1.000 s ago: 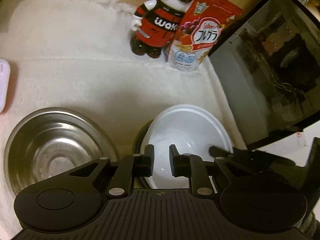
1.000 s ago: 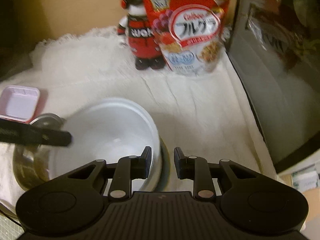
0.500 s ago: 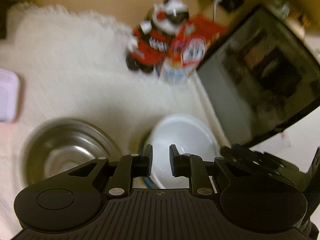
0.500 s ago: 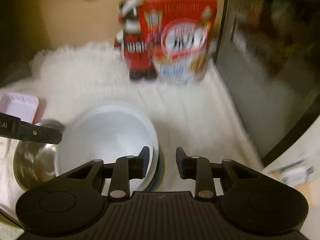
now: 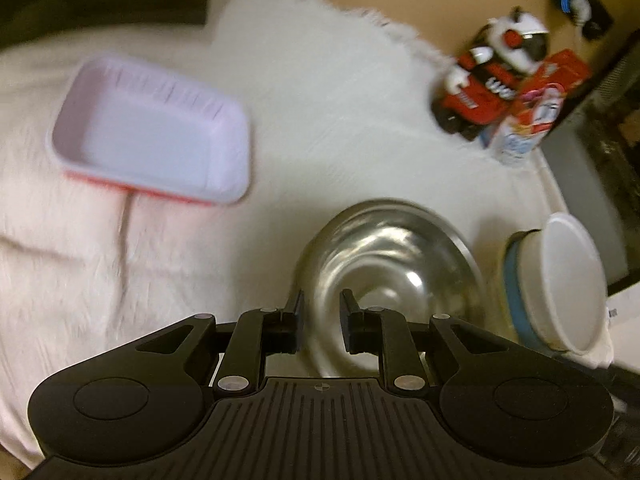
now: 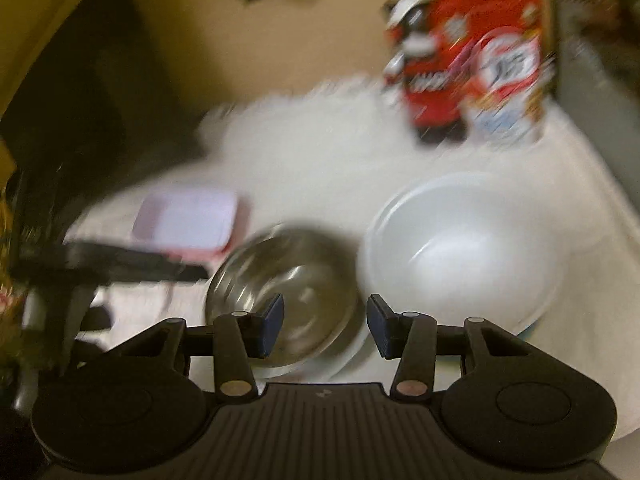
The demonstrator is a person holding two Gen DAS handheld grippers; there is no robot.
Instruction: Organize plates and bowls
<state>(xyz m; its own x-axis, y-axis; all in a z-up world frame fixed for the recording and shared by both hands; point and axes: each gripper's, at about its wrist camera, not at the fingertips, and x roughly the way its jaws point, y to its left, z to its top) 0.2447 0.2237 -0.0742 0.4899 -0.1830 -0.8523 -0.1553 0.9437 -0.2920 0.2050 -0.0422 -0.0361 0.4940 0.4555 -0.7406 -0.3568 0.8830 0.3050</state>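
The left gripper (image 5: 320,316) is held narrowly open and empty at lower centre, over the steel bowl (image 5: 384,256). The right gripper (image 6: 325,320) is spread wide, nothing gripped.

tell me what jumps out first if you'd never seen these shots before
The shiny steel bowl sits dead centre on the white cloth, just ahead of the left tool. To its right the big white bowl rests on a blue-rimmed dish. The red-and-black robot toy and red cereal bag stand at the back, with a pale pink tray far left.
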